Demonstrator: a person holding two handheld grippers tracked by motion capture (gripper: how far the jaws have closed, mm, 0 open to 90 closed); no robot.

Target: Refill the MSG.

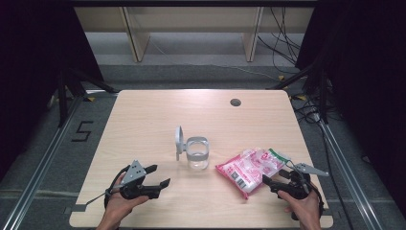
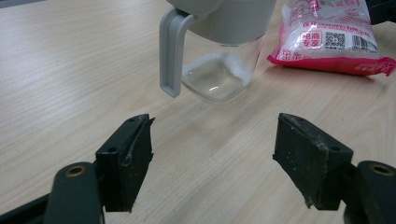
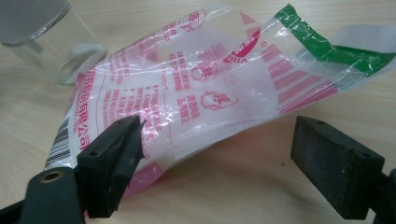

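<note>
The left gripper (image 1: 157, 176) sits nearest, low in the high view at about seven o'clock on the table (image 1: 143, 120), held in the person's left hand (image 1: 119, 203); its jaws stand wide apart with nothing between them, and in the left gripper view bare wood shows in the gap; the jaws point towards one o'clock, at the glass jar (image 1: 197, 154). The jar stands upright near the table's middle, clear-walled with a grey collar around its top and a grey lid (image 1: 178, 140) tipped up on its nine-o'clock side; in the left gripper view a grey handle (image 2: 171, 51) hangs down the jar's side and a little white powder lies along the bottom of the glass (image 2: 219, 77); the jar is well apart from the left gripper.

The right gripper (image 1: 270, 183) lies at about five o'clock, in the person's right hand (image 1: 304, 208); its jaws are spread as wide as they go and hold nothing. The pink and white bag (image 1: 250, 167) lies flat on the wood at four o'clock from the jar, near it but not touching, with a green strip at its far end; in the right gripper view the bag's crumpled clear end (image 3: 196, 93) rises between and beyond the jaws; the left-hand jaw stands just against the film, the other clear of it; whether that jaw touches the bag I cannot tell.
</note>
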